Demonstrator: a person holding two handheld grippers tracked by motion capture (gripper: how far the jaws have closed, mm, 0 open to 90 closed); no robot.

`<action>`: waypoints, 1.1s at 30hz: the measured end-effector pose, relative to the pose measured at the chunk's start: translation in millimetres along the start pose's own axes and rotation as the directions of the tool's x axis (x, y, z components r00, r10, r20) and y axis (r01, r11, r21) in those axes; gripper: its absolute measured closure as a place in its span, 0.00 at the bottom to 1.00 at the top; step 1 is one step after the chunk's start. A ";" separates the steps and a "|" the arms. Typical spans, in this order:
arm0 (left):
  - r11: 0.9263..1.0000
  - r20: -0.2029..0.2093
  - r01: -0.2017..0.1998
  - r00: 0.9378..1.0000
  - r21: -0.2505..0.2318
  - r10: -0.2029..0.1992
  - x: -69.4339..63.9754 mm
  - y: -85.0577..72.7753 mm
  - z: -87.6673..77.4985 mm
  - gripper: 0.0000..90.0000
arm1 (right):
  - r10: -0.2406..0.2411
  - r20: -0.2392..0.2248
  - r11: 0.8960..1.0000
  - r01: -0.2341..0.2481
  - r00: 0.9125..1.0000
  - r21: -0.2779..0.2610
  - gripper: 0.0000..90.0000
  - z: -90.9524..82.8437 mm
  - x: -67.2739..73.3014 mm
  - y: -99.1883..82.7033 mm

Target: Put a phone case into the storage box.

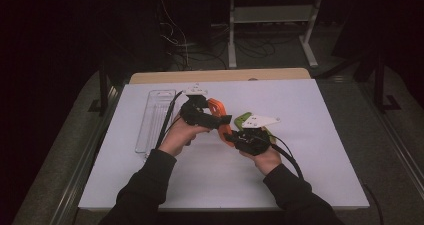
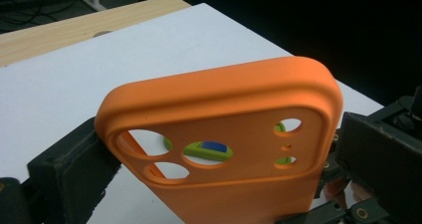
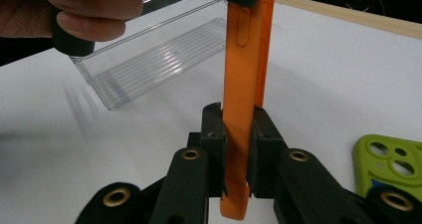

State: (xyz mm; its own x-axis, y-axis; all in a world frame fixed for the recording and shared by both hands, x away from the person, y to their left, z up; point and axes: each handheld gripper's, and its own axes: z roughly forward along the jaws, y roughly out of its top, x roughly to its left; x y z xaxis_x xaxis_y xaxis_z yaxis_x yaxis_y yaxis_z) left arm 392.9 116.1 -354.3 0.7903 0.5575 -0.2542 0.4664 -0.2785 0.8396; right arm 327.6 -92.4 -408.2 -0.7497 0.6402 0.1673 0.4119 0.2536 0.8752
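Note:
An orange phone case is held above the white board between both grippers. In the left gripper view the case stands camera holes toward me. My left gripper is shut across its width, a black pad against each side edge. In the right gripper view my right gripper is shut on the lower edge of the case, which rises upright from its pads. In the high view the left gripper and the right gripper meet at the case.
A green phone case lies flat on the white board just right of the grippers, also seen from above. A clear plastic tray lies at the board's left. A wooden table edge runs behind.

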 end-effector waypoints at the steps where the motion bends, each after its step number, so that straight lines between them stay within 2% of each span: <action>1: 1.000 0.000 0.000 1.000 0.000 0.000 0.0 0.0 0.0 0.01 | 0.000 0.000 1.000 0.000 1.000 0.000 0.87 0.0 0.0 0.0; 2: 1.000 -0.016 -0.002 1.000 -0.006 0.002 0.1 0.3 -1.2 0.05 | 0.000 0.000 1.000 0.000 1.000 0.001 0.87 0.1 -0.1 -0.1; 9: 1.000 -0.004 0.003 1.000 -0.029 -0.003 0.9 1.2 -3.3 0.12 | -0.014 -0.009 1.000 0.014 1.000 0.005 0.88 0.8 0.0 -0.6; 15: 0.999 0.002 -0.008 1.000 -0.041 0.008 0.3 1.5 -3.9 0.16 | -0.012 -0.012 1.000 0.012 1.000 0.005 0.88 1.7 1.2 -0.8; 23: 0.999 -0.013 -0.014 1.000 -0.033 0.013 -2.0 2.3 -5.8 0.17 | -0.016 -0.010 1.000 0.016 1.000 0.020 0.86 2.9 2.2 -1.1; 24: 0.999 -0.021 -0.018 1.000 -0.033 0.017 -2.0 2.5 -6.2 0.18 | -0.013 -0.008 1.000 0.013 1.000 0.016 0.84 2.8 2.4 -0.4; 25: 0.999 -0.031 -0.024 0.999 -0.027 0.023 -1.9 2.9 -6.8 0.18 | -0.015 -0.006 1.000 0.015 1.000 0.014 0.77 2.4 2.2 0.1; 29: 1.000 -0.049 -0.025 0.999 -0.014 0.024 1.2 6.2 -10.3 0.18 | -0.014 0.008 0.999 0.014 1.000 0.046 0.60 -1.7 -0.8 0.6; 30: 1.000 -0.049 -0.025 0.999 -0.014 0.024 1.2 6.2 -10.3 0.18 | -0.014 0.008 0.999 0.014 1.000 0.046 0.60 -1.7 -0.8 0.6; 33: 1.000 -0.065 -0.019 0.998 -0.005 0.019 3.6 10.7 -14.5 0.18 | -0.020 0.020 0.997 0.018 1.000 0.075 0.50 -10.1 -4.6 -1.1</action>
State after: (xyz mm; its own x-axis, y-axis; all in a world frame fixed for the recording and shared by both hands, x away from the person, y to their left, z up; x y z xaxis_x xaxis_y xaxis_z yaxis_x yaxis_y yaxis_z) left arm 394.9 126.5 -339.2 0.7715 0.6018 -0.2065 0.4493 -0.2854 0.8466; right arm 325.3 -103.0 -405.3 -0.7471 0.6496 0.1409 0.4361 0.3190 0.8415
